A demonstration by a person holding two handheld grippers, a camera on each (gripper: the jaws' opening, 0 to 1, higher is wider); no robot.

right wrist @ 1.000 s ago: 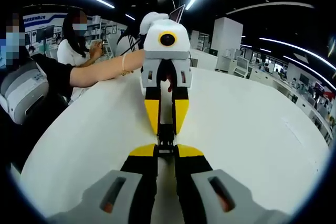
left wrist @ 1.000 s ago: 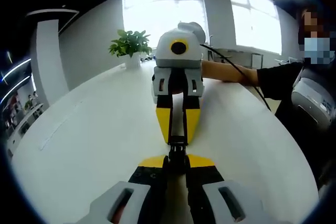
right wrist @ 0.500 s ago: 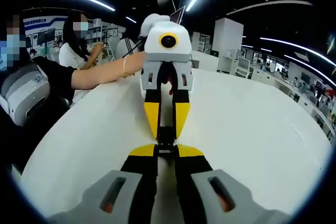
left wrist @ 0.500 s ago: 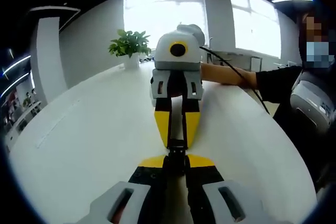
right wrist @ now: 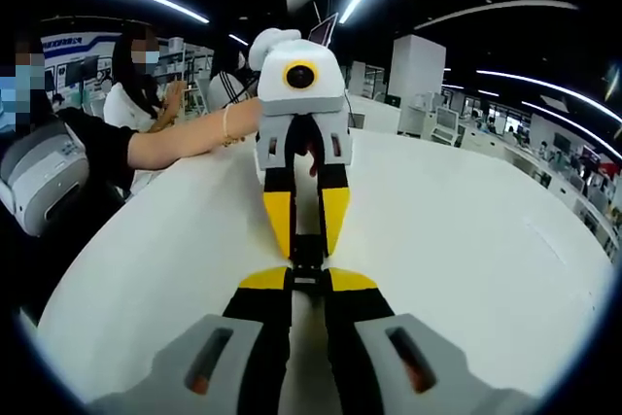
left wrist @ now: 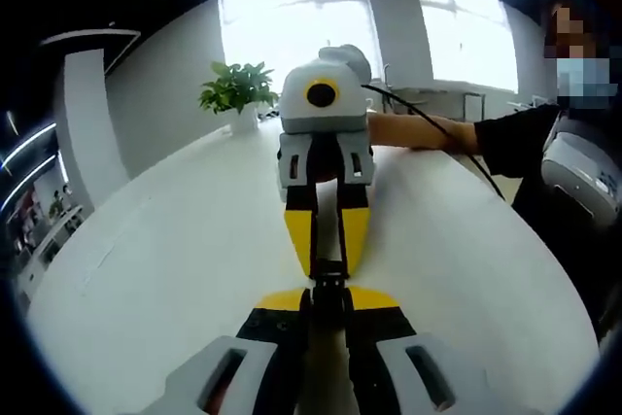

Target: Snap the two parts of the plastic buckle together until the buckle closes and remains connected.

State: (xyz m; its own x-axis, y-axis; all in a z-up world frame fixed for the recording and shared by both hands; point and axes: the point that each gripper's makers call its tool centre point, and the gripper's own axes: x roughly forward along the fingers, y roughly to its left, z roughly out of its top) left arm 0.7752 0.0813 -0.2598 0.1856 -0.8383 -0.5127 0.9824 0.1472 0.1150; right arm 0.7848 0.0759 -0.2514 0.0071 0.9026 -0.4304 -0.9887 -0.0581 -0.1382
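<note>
left gripper (left wrist: 328, 300) pinching black buckle (left wrist: 328, 274) | right gripper (right wrist: 307, 279) pinching it tip-to-tip (facing) | over white table (right wrist: 466, 240)

Both grippers are built alike: the left gripper (left wrist: 328, 300) has grey housings with black jaws tipped yellow. The same is seen on the right gripper (right wrist: 307, 282). A black sleeve (left wrist: 520, 138) is worn, and a bracelet (right wrist: 224, 123), probably gold.

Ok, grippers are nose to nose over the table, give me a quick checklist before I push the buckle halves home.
1. Left gripper shut on its buckle half: ok.
2. Right gripper shut on its buckle half: ok.
3. Grippers lined up tip to tip: ok, the right gripper's jaws point straight at the left's.
4. Buckle latched: cannot tell, the joint is hidden between the jaw tips.
5. White table free beneath the buckle: ok.
6. Potted plant out of the way: ok, at the far edge.
</note>
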